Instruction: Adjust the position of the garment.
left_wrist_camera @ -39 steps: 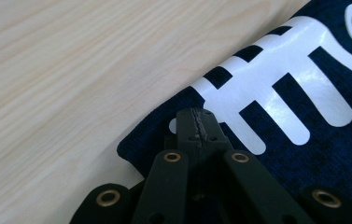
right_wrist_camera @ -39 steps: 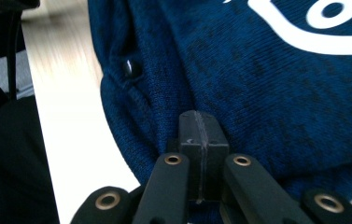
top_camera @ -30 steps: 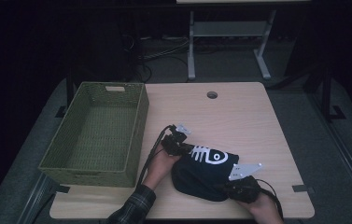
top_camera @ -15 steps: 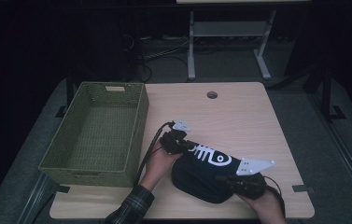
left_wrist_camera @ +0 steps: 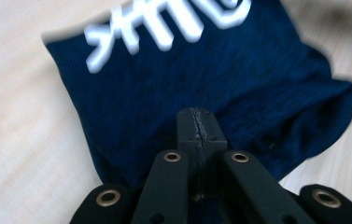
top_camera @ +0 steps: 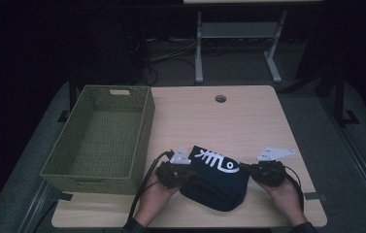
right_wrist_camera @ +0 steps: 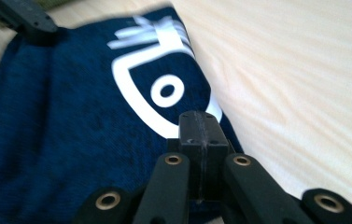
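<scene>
Two hand-held grippers work on a dark blue garment [top_camera: 214, 182] that lies folded on the near part of the counter [top_camera: 248, 121], just right of the basket [top_camera: 100, 138].

The left hand-held gripper [top_camera: 186, 174] sits at the garment's left edge. In the left gripper view its jaws are pressed together, with blue cloth [left_wrist_camera: 239, 93] bunched right at their tip, so it is clamped on the garment. The left hand [top_camera: 154, 196] comes in from the bottom of the high view.

The right hand-held gripper [top_camera: 249, 170] sits at the garment's right edge. In the right gripper view its jaws are likewise together, their tip on the cloth beside the white print [right_wrist_camera: 159, 93], clamped on the garment too. The right hand [top_camera: 283, 196] holds it from below. In that same view the left hand-held gripper's dark tip shows at the far corner of the cloth.

The print [top_camera: 215, 160] is a white fish skeleton, facing up on the garment's far side.

The basket is green and woven, and stands at the counter's left edge. A round hole [top_camera: 220, 98] lies in the counter's far part, well apart from the garment.
</scene>
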{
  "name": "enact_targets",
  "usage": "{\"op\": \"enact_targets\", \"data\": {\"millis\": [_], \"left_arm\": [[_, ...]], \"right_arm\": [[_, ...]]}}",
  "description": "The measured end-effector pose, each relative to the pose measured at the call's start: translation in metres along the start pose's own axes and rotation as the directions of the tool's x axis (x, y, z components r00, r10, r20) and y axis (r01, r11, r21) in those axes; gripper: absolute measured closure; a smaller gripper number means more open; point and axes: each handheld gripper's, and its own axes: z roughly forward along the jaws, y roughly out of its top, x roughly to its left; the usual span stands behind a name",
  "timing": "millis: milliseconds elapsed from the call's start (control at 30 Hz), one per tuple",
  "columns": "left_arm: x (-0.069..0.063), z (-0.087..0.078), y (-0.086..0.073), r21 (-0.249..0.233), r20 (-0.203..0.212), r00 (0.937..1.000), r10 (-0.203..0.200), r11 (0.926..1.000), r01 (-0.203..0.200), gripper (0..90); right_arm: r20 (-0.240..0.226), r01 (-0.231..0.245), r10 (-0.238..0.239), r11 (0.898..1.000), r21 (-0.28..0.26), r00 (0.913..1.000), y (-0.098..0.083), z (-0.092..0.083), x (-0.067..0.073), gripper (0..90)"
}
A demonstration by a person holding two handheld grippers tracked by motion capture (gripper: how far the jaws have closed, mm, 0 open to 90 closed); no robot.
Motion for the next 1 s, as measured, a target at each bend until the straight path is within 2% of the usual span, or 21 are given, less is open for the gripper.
{"op": "enact_targets", "data": {"millis": [67, 167, 233, 333, 400, 500, 567, 633, 800, 1000], "left_arm": [[0.0, 0.007, -0.002, 0.032, -0.009, 1.0, 0.0, 0.9995, 0.001, 90.0], [0.0, 0.014, -0.001, 0.08, -0.038, 0.9989, 0.027, 0.9965, -0.024, 90.0], [0.004, 0.017, 0.001, 0.087, -0.067, 0.9969, 0.041, 0.9956, -0.035, 90.0], [0.013, 0.019, 0.003, 0.087, -0.1, 0.9944, 0.033, 0.9959, -0.025, 90.0], [0.019, 0.02, 0.005, 0.081, -0.099, 0.9948, 0.02, 0.9966, -0.012, 90.0], [0.023, 0.019, 0.006, 0.062, -0.077, 0.997, -0.011, 0.998, 0.016, 90.0], [0.024, 0.015, 0.007, 0.04, -0.061, 0.9978, -0.027, 0.9988, 0.029, 87.8], [0.025, 0.011, 0.01, 0.013, -0.059, 0.9976, -0.037, 0.9992, 0.038, 80.9], [0.029, 0.004, 0.017, -0.006, -0.073, 0.996, -0.052, 0.9986, 0.052, 66.9], [0.037, 0.001, 0.024, -0.014, -0.084, 0.9936, -0.075, 0.9971, 0.075, 47.2]], "right_arm": [[0.008, 0.0, 0.0, 1.0, 0.031, 1.0, -0.004, 0.005, -0.001, 90.0], [0.005, 0.001, -0.002, 0.998, 0.069, 1.0, -0.008, 0.013, -0.002, 90.0], [0.005, 0.005, -0.006, 0.996, 0.086, 1.0, -0.01, 0.016, -0.001, 90.0], [-0.005, 0.004, -0.003, 0.996, 0.094, 1.0, -0.012, 0.017, 0.002, 90.0], [-0.013, 0.009, -0.007, 0.995, 0.096, 0.9999, -0.014, 0.017, 0.005, 90.0], [-0.014, 0.014, -0.013, 0.996, 0.085, 0.9998, -0.015, 0.013, 0.008, 89.9], [-0.019, 0.007, -0.006, 0.998, 0.059, 0.9998, -0.017, 0.008, 0.008, 82.6], [-0.024, -0.01, 0.011, 1.0, 0.026, 0.9996, -0.019, 0.001, 0.007, 74.4], [0.048, -0.021, 0.021, 1.0, 0.003, 0.9986, -0.023, -0.012, 0.008, 53.4], [0.102, -0.036, 0.035, 0.999, 0.006, 0.9942, -0.036, -0.023, 0.005, 33.2]]}}
